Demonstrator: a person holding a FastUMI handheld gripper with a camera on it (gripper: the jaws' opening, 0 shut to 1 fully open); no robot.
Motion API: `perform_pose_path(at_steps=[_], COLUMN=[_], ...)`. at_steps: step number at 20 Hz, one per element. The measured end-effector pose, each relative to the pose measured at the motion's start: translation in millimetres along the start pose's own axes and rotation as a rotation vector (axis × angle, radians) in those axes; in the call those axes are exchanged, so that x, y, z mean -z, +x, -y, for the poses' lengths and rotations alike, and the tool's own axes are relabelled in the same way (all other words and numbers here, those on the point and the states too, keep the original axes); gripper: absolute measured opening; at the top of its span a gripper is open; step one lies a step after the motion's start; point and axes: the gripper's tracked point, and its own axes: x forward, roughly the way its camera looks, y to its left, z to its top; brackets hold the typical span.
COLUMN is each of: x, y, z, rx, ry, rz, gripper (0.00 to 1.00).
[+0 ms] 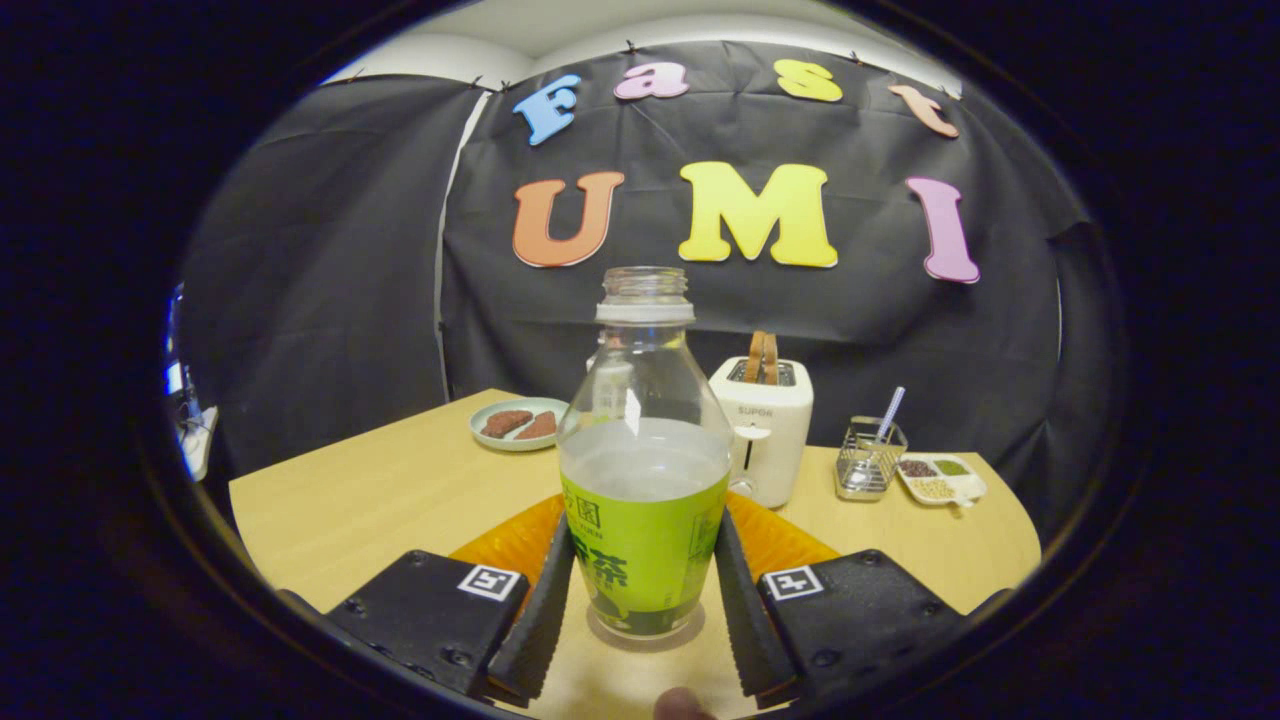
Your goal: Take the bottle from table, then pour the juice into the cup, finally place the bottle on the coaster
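A clear, uncapped bottle [645,470] with a green label stands upright on the wooden table [370,500], about half full of pale liquid. It sits between the fingers of my gripper [643,530]. Both fingers [545,610] lie against the label's sides, so the gripper is shut on the bottle. A thin shadow rings the bottle's base on the table. An orange ribbed coaster [510,545] lies just behind the bottle and shows on both sides of it. A glassy shape [598,362] peeks out behind the bottle's shoulder; I cannot tell what it is.
Beyond the coaster stands a white toaster [765,430] with bread in its slot. A plate with brown pieces [515,423] is at the back left. A wire basket with a straw [868,458] and a small divided dish [940,478] sit at the back right.
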Motion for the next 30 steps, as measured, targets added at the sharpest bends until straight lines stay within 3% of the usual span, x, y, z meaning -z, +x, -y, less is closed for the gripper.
perform_pose_path(at_steps=[15,18,22,30], x=[38.1,42.5,36.9,35.6], y=[37.8,36.7,27.2,-42.5], z=[7.7,6.2,8.4,-2.2], rx=[0.021,0.016,0.035,0.071], ry=[0.018,0.016,0.011,0.049], rz=[-0.018,-0.023,0.002,0.039], gripper=[0.8,0.86,0.98,0.98])
